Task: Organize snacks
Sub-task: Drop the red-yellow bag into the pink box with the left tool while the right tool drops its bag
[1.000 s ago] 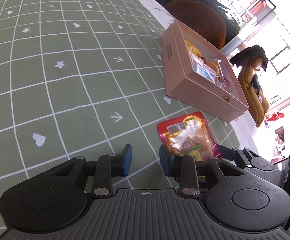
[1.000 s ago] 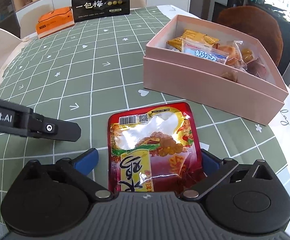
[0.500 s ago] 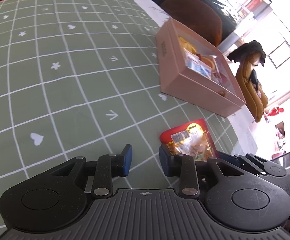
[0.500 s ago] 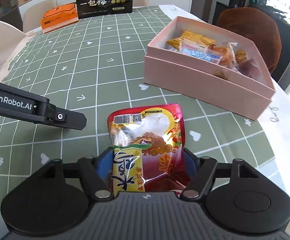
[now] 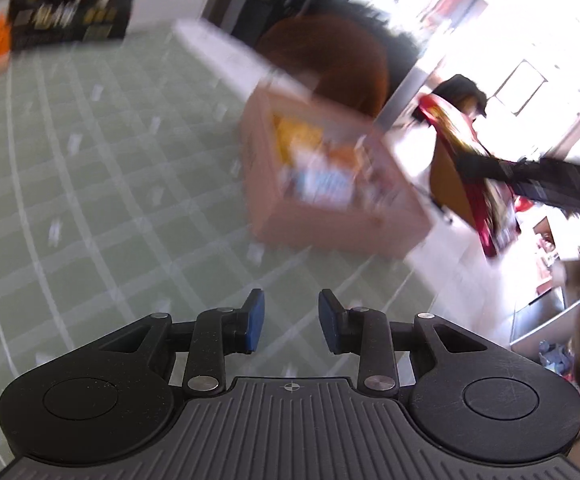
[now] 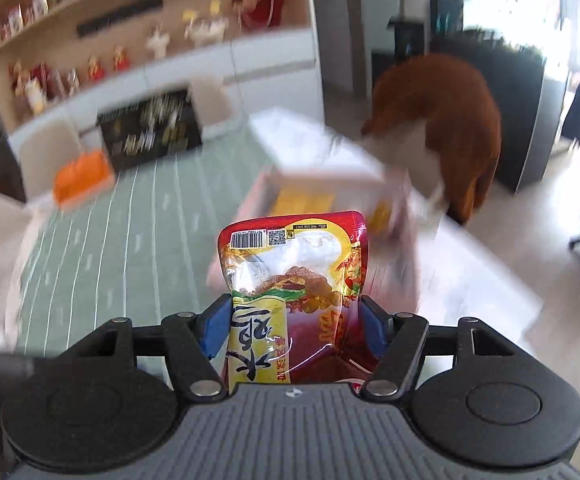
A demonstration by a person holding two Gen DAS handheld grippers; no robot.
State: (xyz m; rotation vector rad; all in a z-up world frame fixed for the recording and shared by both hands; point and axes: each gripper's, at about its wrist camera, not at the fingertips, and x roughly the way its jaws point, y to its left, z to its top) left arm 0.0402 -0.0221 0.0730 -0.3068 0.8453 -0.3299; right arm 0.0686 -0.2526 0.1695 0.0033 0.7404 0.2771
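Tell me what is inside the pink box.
The pink box holds several snack packets: a yellow one and a blue-and-white one show, blurred. Anything beneath them, and the box floor, is covered.

My right tongs (image 6: 292,322) hold the snack pouch (image 6: 294,276) above the table (image 5: 89,200), before the open box (image 5: 330,184). My left tongs (image 5: 292,322) hang empty, left of it.

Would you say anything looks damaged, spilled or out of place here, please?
Nothing stands out. The red snack pouch is merely creased where the right gripper squeezes it, and the pink box sits upright on the table; blur hides finer detail.
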